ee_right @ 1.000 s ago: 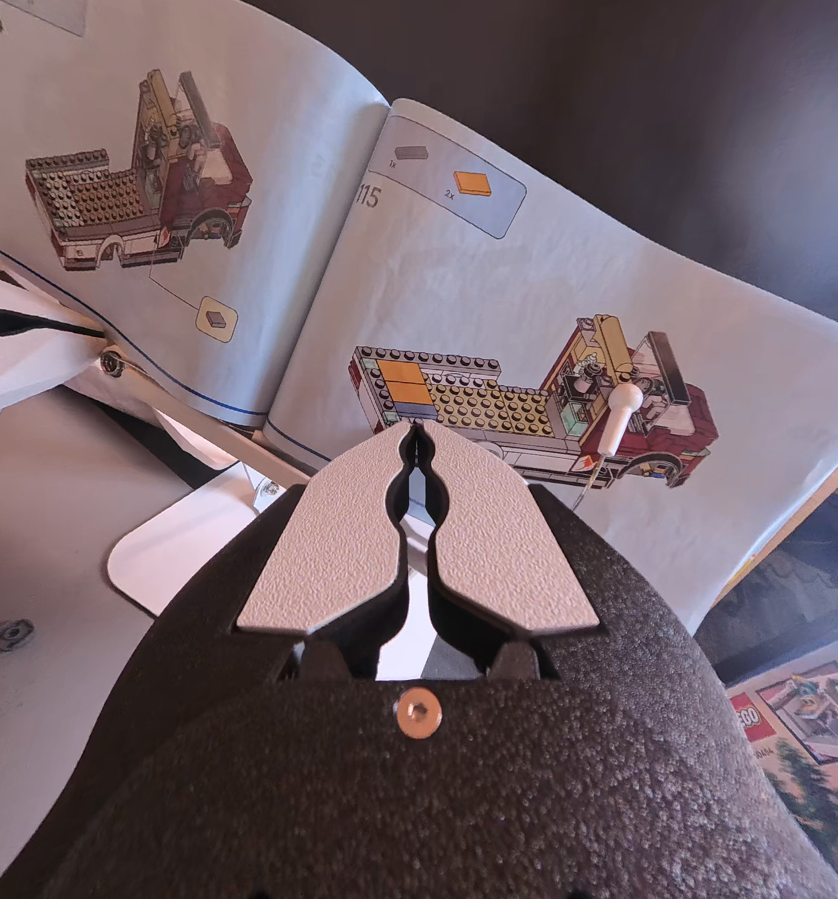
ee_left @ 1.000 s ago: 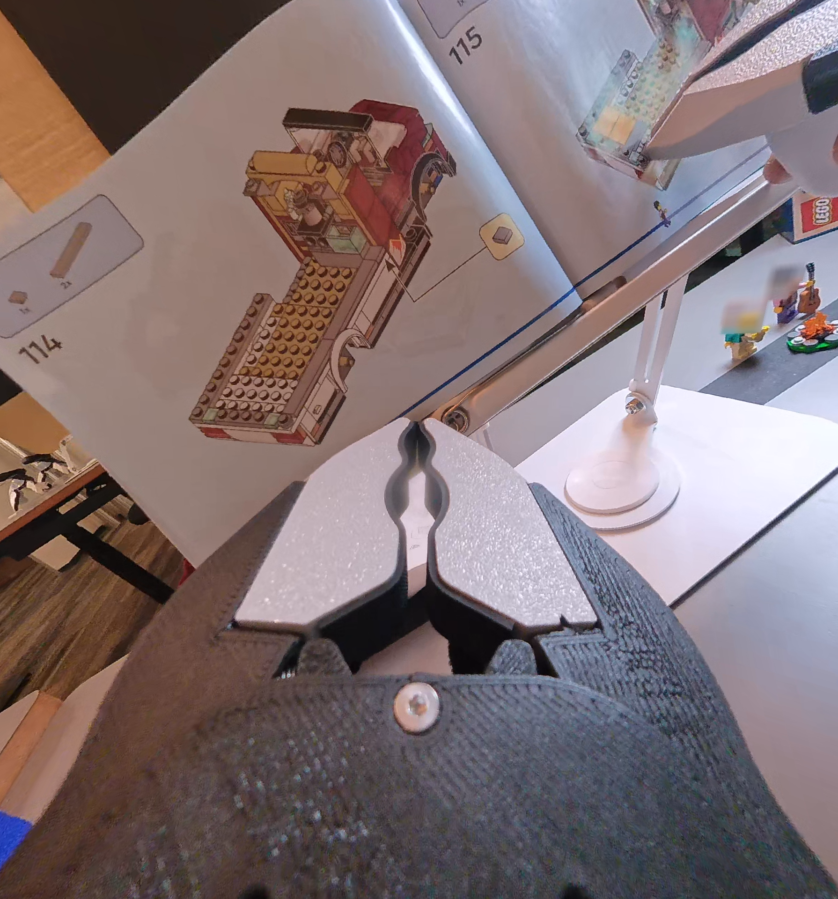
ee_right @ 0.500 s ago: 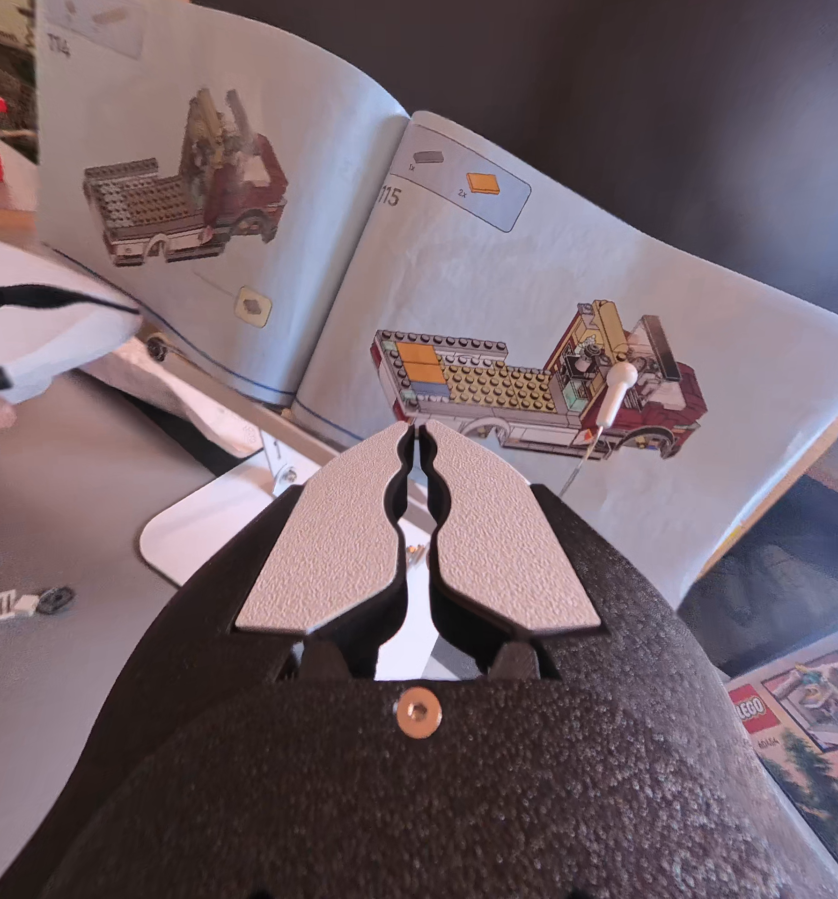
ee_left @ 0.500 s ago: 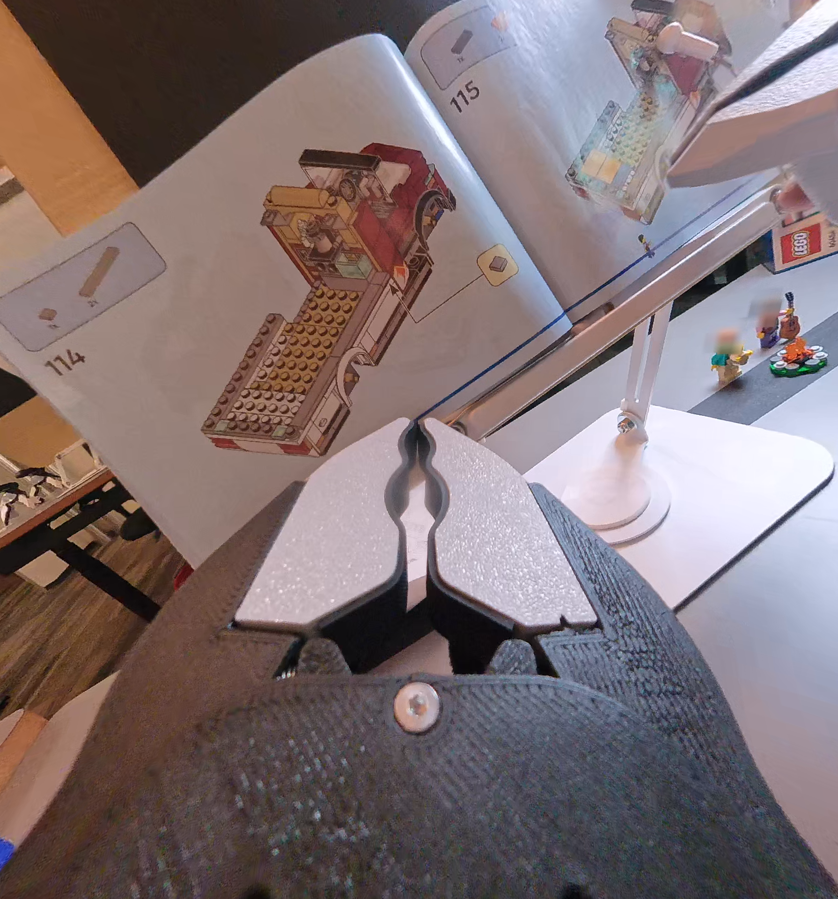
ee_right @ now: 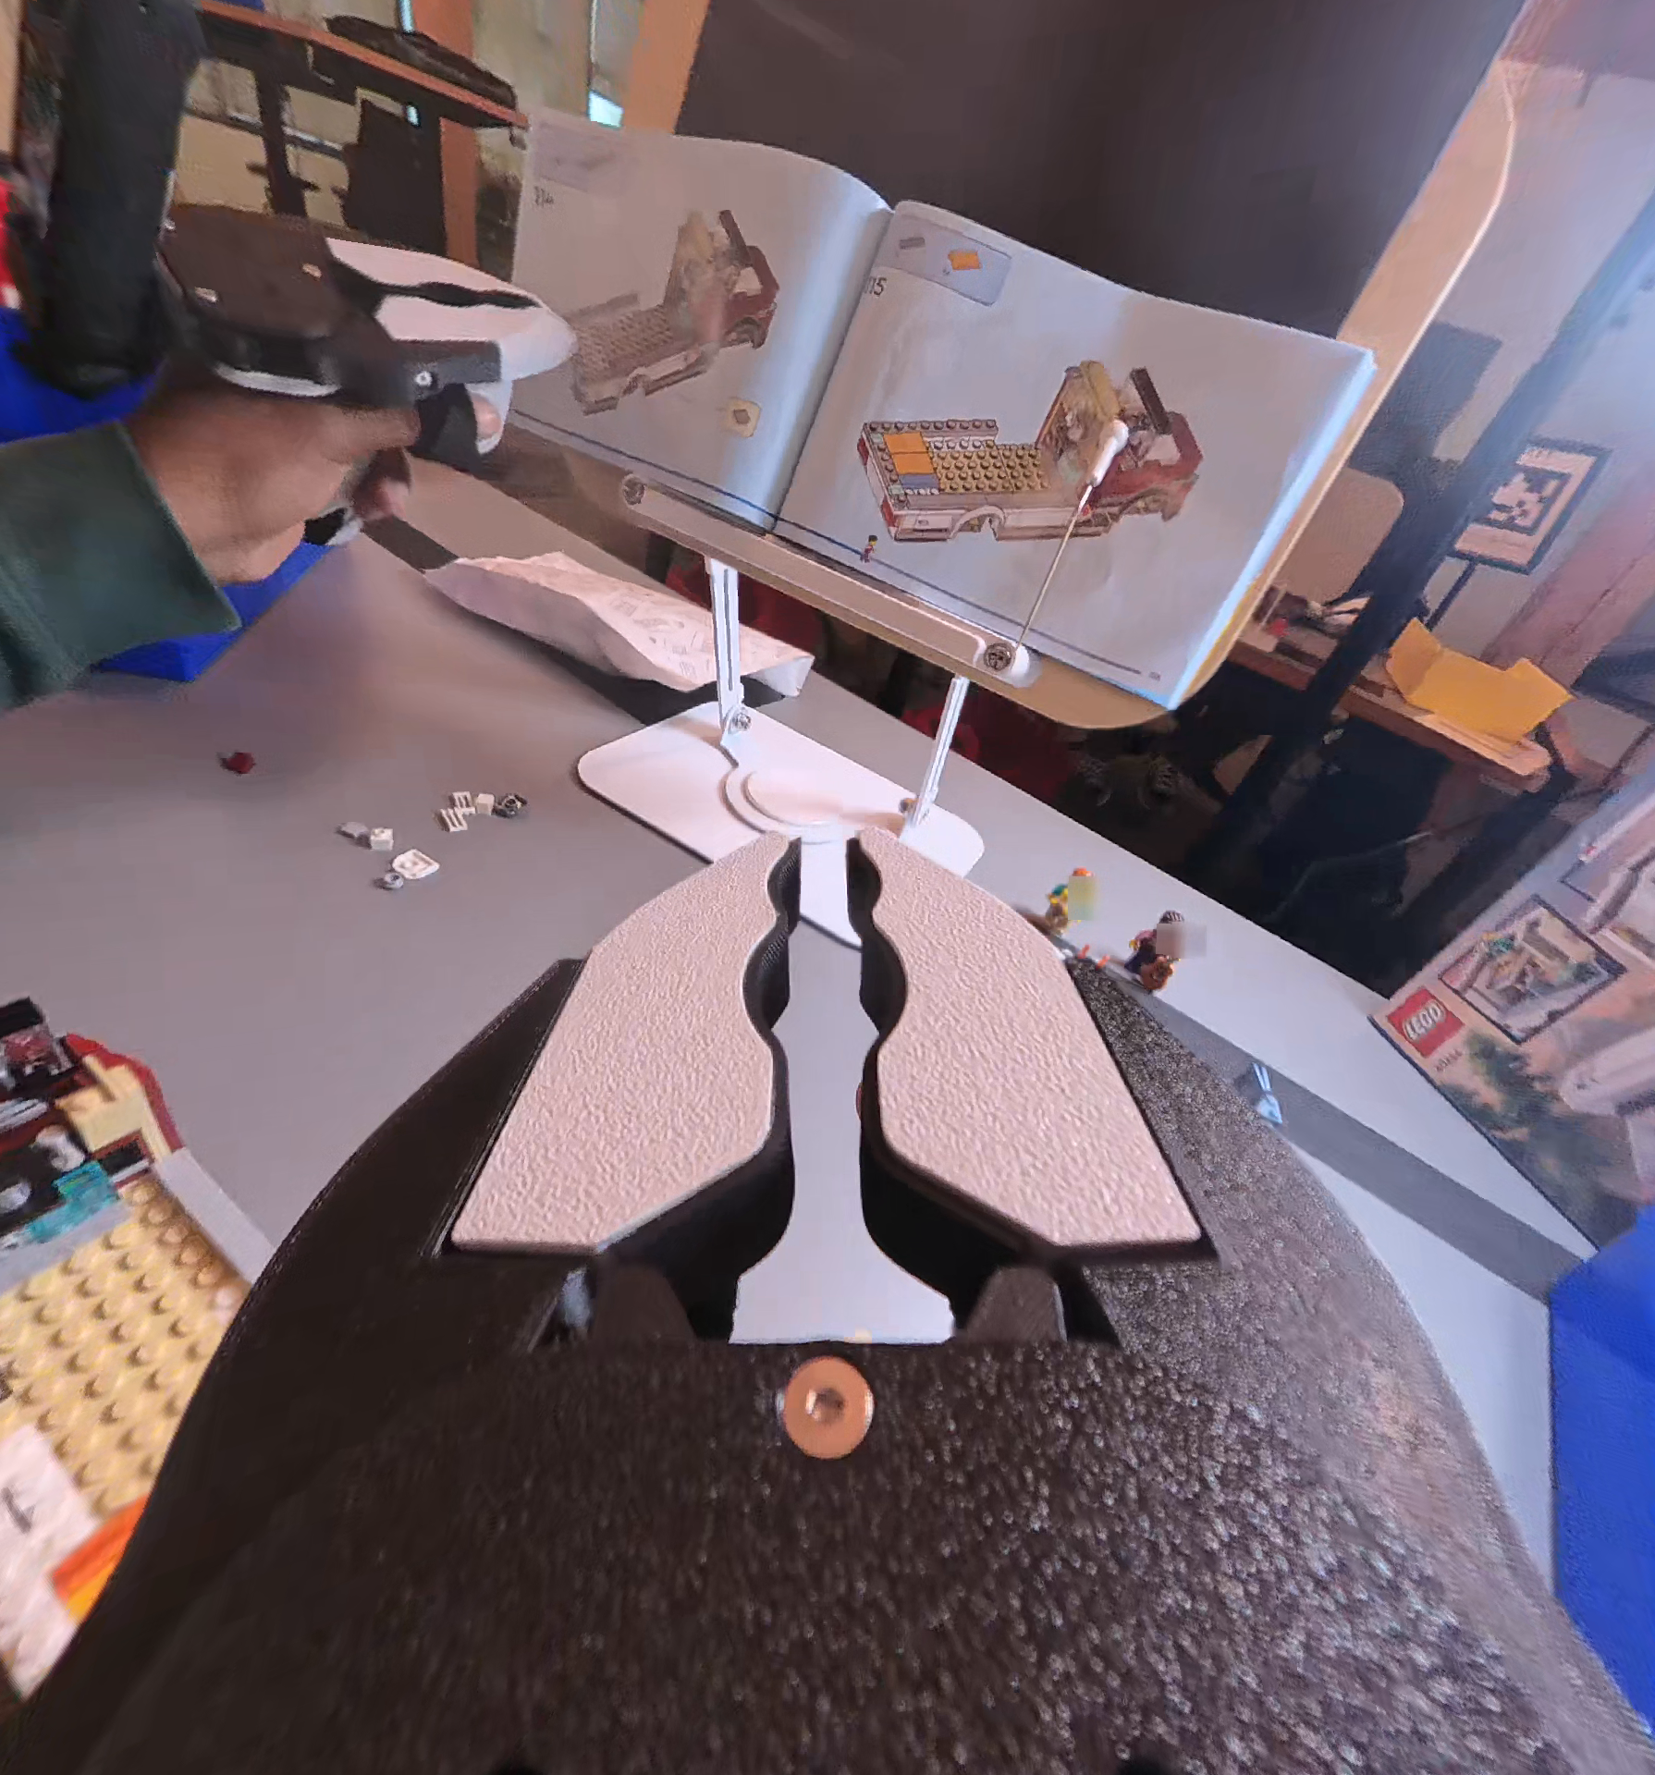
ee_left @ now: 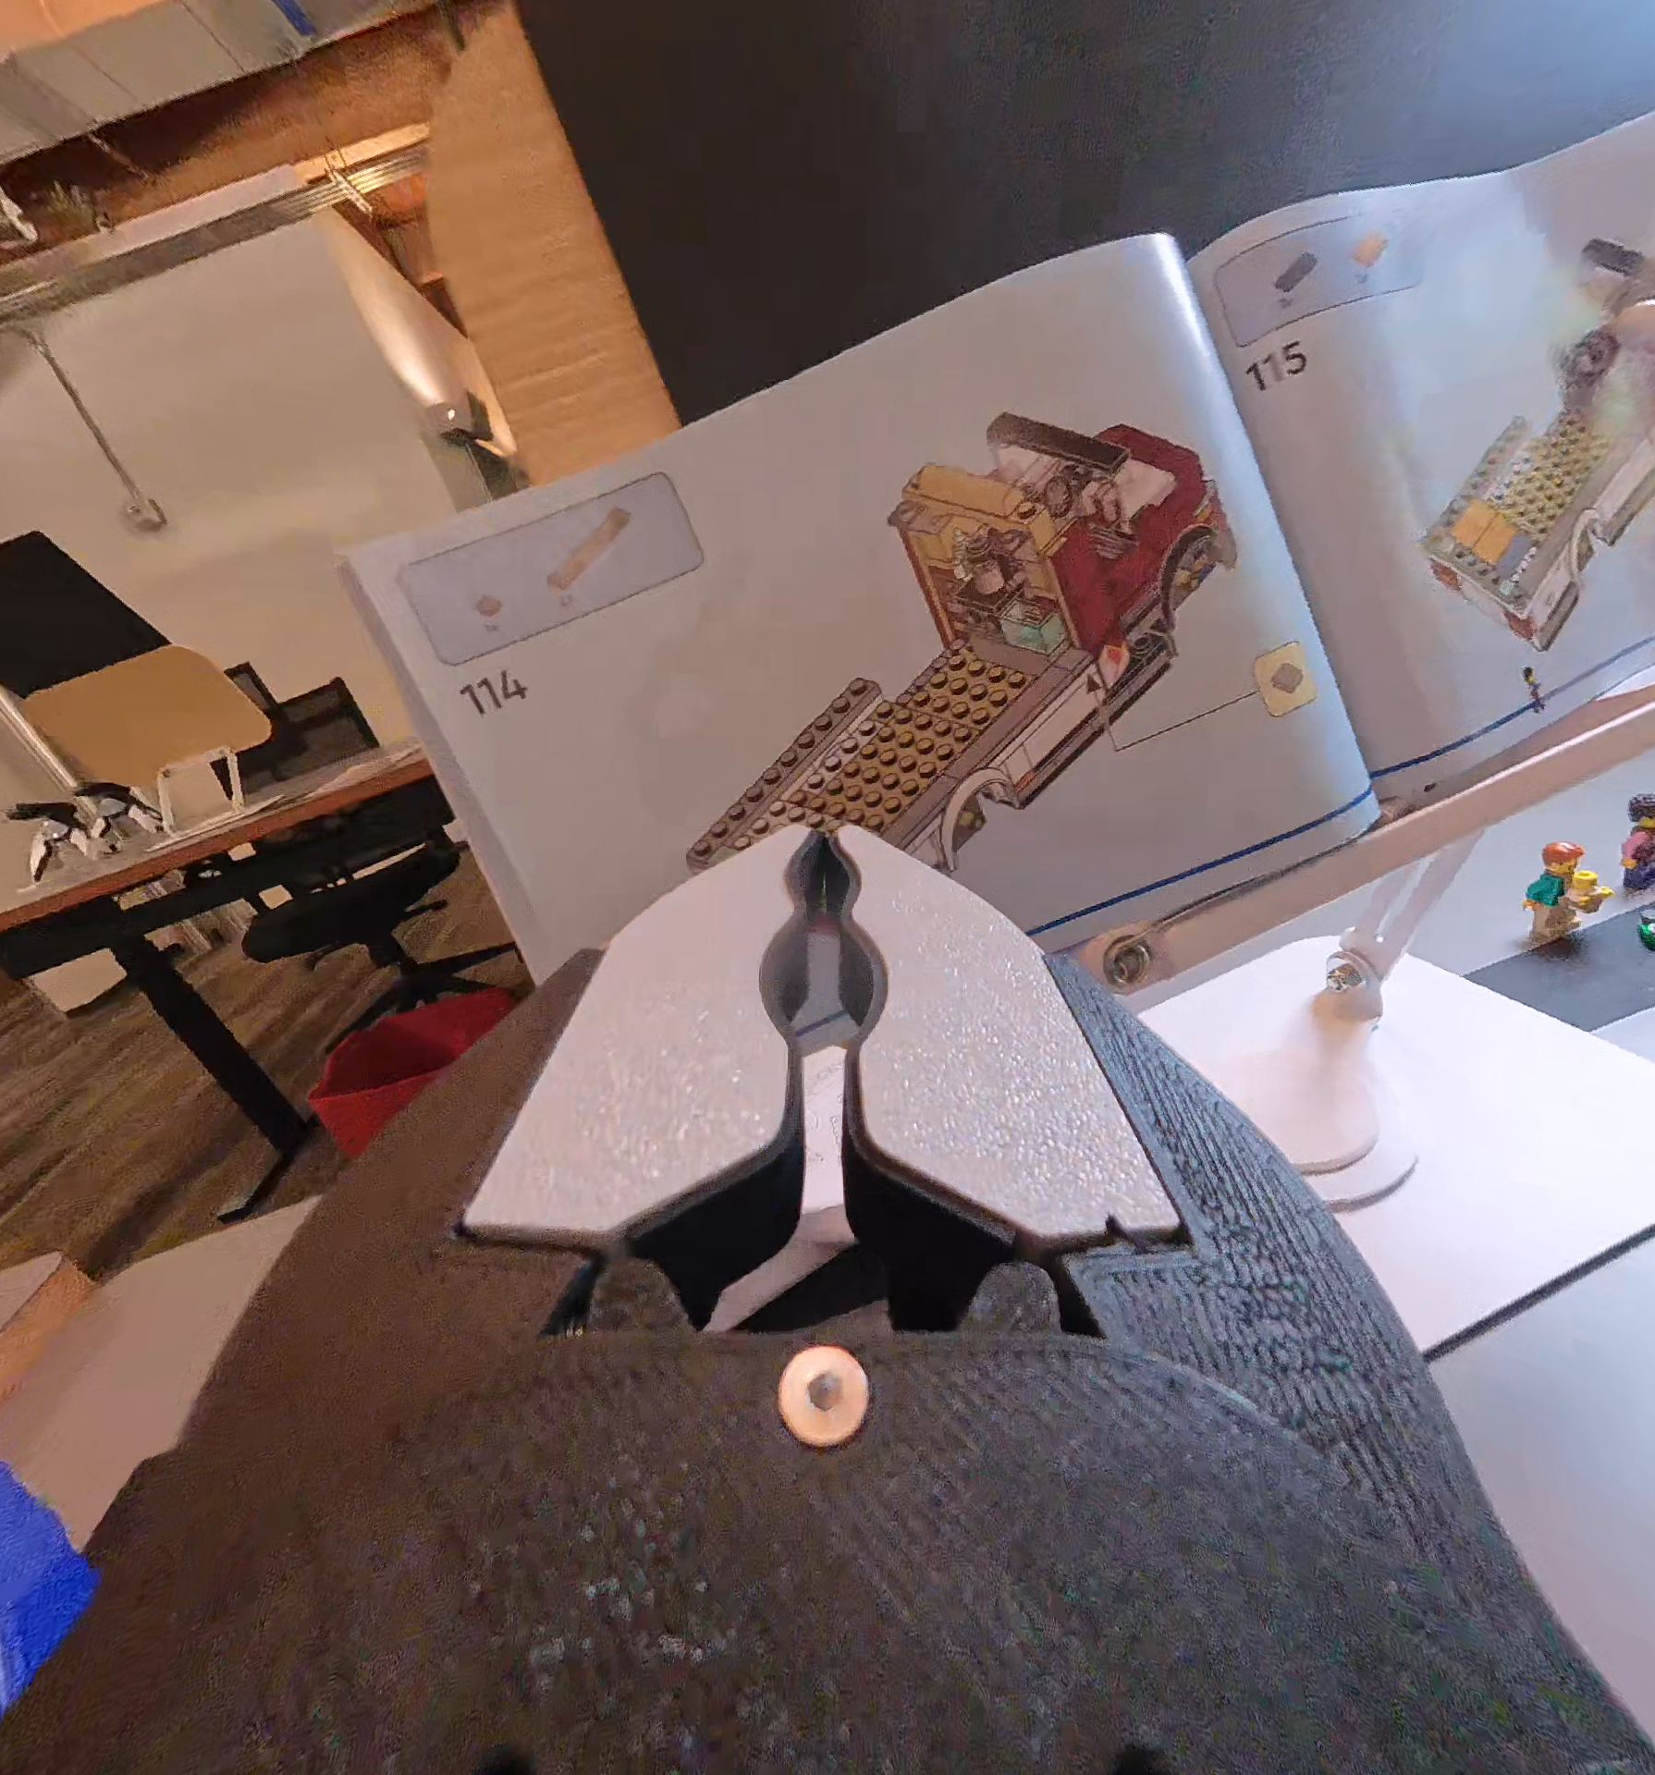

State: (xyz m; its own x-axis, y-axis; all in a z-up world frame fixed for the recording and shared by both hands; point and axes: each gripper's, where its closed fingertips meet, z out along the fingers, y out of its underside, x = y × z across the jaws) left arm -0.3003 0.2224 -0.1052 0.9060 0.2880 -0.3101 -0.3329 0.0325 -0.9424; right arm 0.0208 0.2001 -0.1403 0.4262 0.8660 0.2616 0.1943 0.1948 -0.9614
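Observation:
An open instruction booklet (ee_left: pixel 900 615) rests on a white stand (ee_left: pixel 1381 1085); it also shows in the right wrist view (ee_right: pixel 1045 423). My left gripper (ee_left: pixel 824 845) is shut with nothing between its tips, held up in front of the booklet's left page. In the right wrist view it shows at the upper left (ee_right: pixel 478 317), in a person's hand. My right gripper (ee_right: pixel 824 845) is open a little and empty, held above the grey table (ee_right: pixel 228 960) in front of the stand's base (ee_right: pixel 776 797). A partly built brick truck (ee_right: pixel 55 1249) sits at the lower left.
Several small loose brick pieces (ee_right: pixel 430 836) and a tiny red piece (ee_right: pixel 240 762) lie on the table. A crumpled paper bag (ee_right: pixel 603 615) lies behind the stand. Small toy figures (ee_right: pixel 1121 922) stand at the right near a picture box (ee_right: pixel 1554 999). Blue bins (ee_right: pixel 1640 1441) sit at the edges. One gripper's finger ends stand about 35 centimetres off the other's. The partly built brick truck (ee_right: pixel 55 1249) lies some 20 centimetres from my right tips, 40 centimetres from my left tips.
Both grippers have drawn back from the booklet, the right one farther, so the table shows. My right gripper's fingers have parted from shut to slightly open. The left stays shut.

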